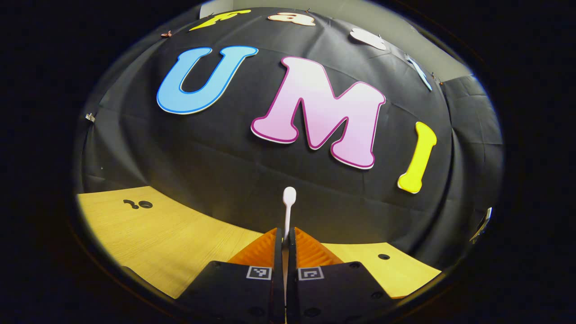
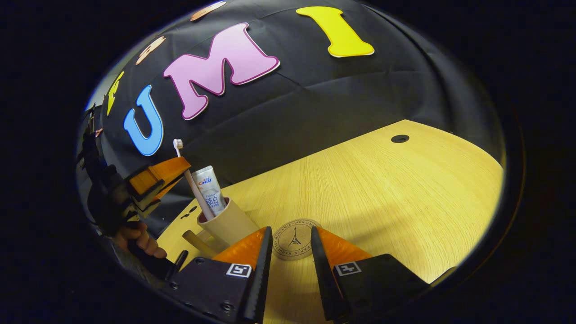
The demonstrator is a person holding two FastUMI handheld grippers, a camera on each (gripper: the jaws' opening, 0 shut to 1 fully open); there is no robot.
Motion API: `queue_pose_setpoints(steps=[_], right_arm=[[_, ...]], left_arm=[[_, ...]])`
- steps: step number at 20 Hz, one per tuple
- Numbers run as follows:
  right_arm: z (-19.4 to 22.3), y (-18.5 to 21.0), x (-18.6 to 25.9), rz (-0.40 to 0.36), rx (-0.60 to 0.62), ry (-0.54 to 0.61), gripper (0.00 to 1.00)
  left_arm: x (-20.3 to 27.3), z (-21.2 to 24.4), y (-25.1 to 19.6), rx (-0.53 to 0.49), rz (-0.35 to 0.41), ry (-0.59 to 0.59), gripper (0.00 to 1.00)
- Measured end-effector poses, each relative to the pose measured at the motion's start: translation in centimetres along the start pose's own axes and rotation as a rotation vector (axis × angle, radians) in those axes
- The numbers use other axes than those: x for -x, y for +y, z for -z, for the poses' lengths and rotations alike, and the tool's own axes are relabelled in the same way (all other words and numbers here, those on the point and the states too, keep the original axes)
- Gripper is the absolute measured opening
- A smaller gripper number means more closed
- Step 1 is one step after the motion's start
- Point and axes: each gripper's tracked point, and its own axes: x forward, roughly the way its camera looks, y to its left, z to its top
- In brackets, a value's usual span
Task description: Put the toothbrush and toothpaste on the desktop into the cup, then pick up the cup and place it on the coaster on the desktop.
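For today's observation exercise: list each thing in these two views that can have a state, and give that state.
Toothbrush: upright, lower end in the cup, gripped by the left gripper.
Toothpaste: standing in the cup.
Cup: upright on the desktop, beside the coaster.
Coaster: flat, bare.
Left gripper: shut on toothbrush.
Right gripper: open, empty.

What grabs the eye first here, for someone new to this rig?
Probably the toothbrush: the left gripper pinches it upright, its lower end in the beige cup at the desk's left, beside the toothpaste already standing inside. Next, the round coaster lies flat on the wooden desk, just ahead of the right gripper, whose fingers stand apart and hold nothing.
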Motion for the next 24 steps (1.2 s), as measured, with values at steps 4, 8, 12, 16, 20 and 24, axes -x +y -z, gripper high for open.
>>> queue_pose_setpoints(steps=[4, 8, 12, 16, 20, 24], right_arm=[[0.1, -0.8, 0.2, 0.009, -0.006, 0.003, 0.52], [0.0, -1.1, 0.2, 0.012, -0.021, 0.005, 0.52], [0.1, -0.8, 0.4, 0.012, -0.018, 0.001, 0.52], [0.7, -0.2, 0.7, 0.000, -0.013, 0.012, 0.52], [1.1, 0.0, 1.2, -0.009, 0.000, 0.028, 0.52], [1.2, -0.7, 2.0, -0.001, 0.011, 0.042, 0.52]], left_arm=[[0.0, 2.1, -0.2, -0.015, -0.004, 0.032, 0.10], [0.5, 3.2, -0.1, -0.019, -0.006, 0.057, 0.07], [1.6, 4.2, 0.2, -0.024, -0.010, 0.092, 0.24], [4.0, 4.5, 0.5, -0.049, 0.014, 0.127, 0.43], [6.6, 5.9, 2.3, -0.131, 0.022, 0.238, 0.39], [9.4, 6.7, 3.0, -0.189, 0.051, 0.366, 0.53]])
